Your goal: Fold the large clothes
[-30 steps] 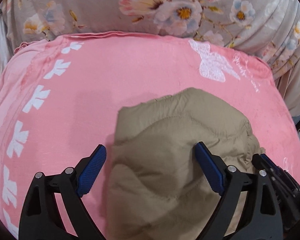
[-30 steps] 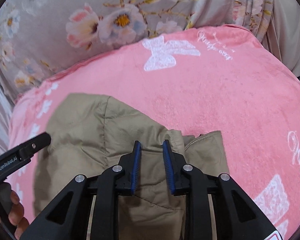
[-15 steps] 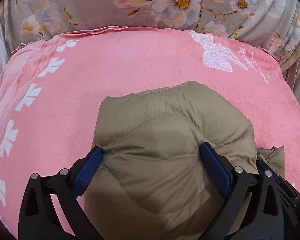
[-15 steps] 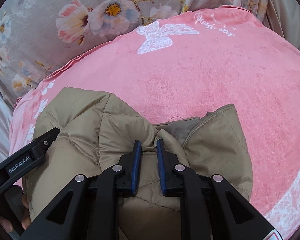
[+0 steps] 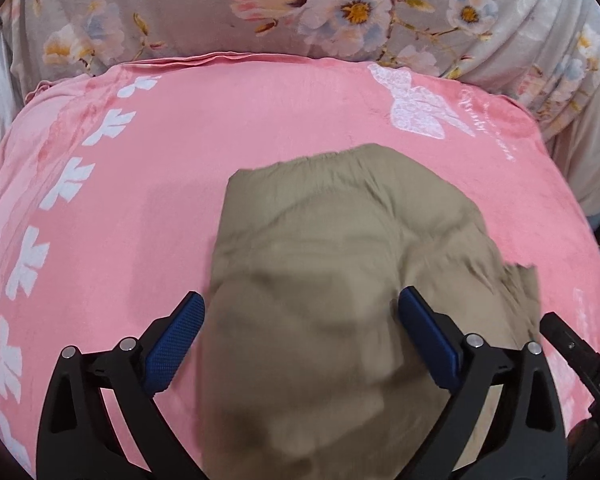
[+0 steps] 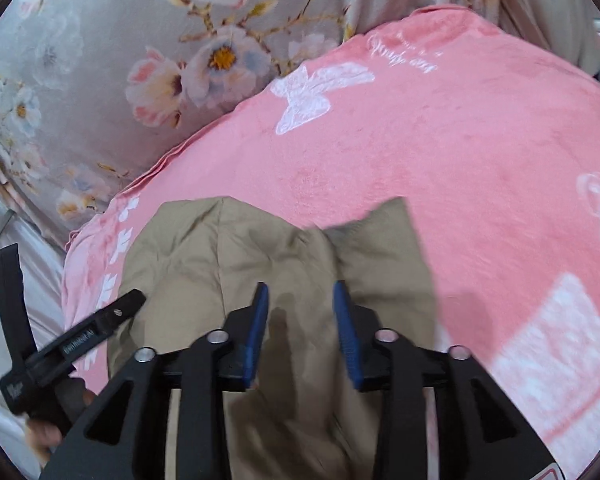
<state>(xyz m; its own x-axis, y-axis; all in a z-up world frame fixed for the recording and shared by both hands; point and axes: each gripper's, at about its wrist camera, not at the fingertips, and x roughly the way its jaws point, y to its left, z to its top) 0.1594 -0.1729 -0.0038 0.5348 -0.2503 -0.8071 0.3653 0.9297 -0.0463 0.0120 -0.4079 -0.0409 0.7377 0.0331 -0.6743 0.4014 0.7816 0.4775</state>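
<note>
Nearest, the left tool (image 5: 300,320) hangs spread wide over a tan padded jacket (image 5: 340,264), gripping nothing. The right tool (image 6: 300,312) is parted too, released above the bundle. The jacket lies bunched mid-blanket on a pink blanket (image 5: 260,120). Pressing the puffy layers flat before regripping would likely help. Beyond, floral bedding (image 6: 140,40).

Khaki padded jacket (image 5: 340,248) — bunched, rumpled heap lying on pink blanket (image 5: 220,128) — blurred near camera.

Letters "DAS" stand on the right gripper (image 5: 592,376); the pink blanket's (image 6: 460,152) white script is unreadable.
</note>
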